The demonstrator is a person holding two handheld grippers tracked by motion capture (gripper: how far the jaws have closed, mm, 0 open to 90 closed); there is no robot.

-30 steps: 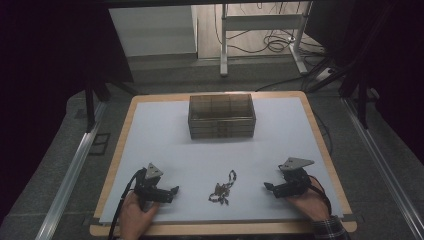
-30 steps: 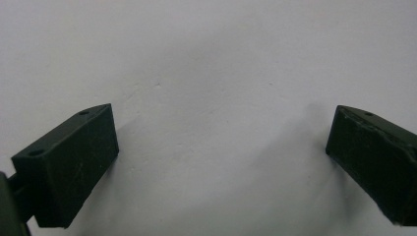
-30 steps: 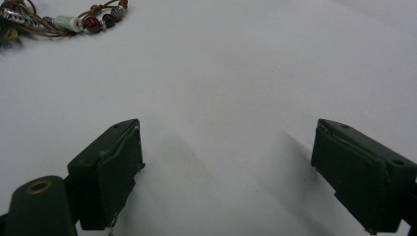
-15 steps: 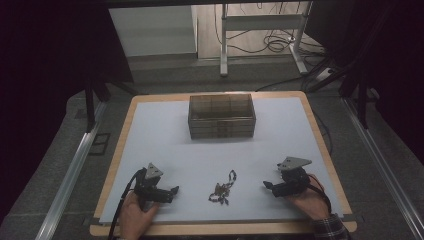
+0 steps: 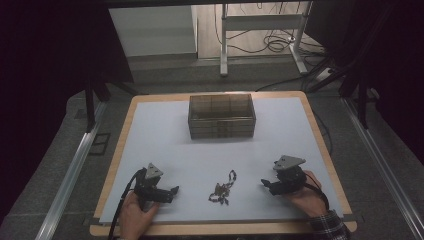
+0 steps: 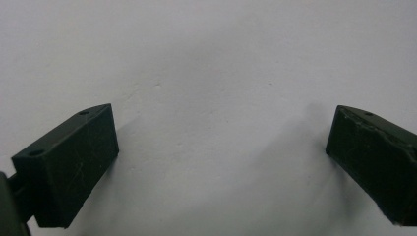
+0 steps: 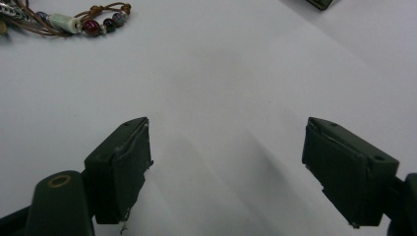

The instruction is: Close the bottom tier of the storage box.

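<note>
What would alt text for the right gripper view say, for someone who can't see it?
Two black jaws of the right gripper stand wide apart over a white table, with nothing between them. A beaded bracelet on brown cord lies at the top left, apart from the jaws.

A lab or test room — a white-topped table [image 5: 165, 135] with a wooden rim sits between dark curtains [image 5: 45, 65], metal floor rails [image 5: 70, 170] at nine o'clock, loose cables [image 5: 280, 42] at one o'clock.
</note>
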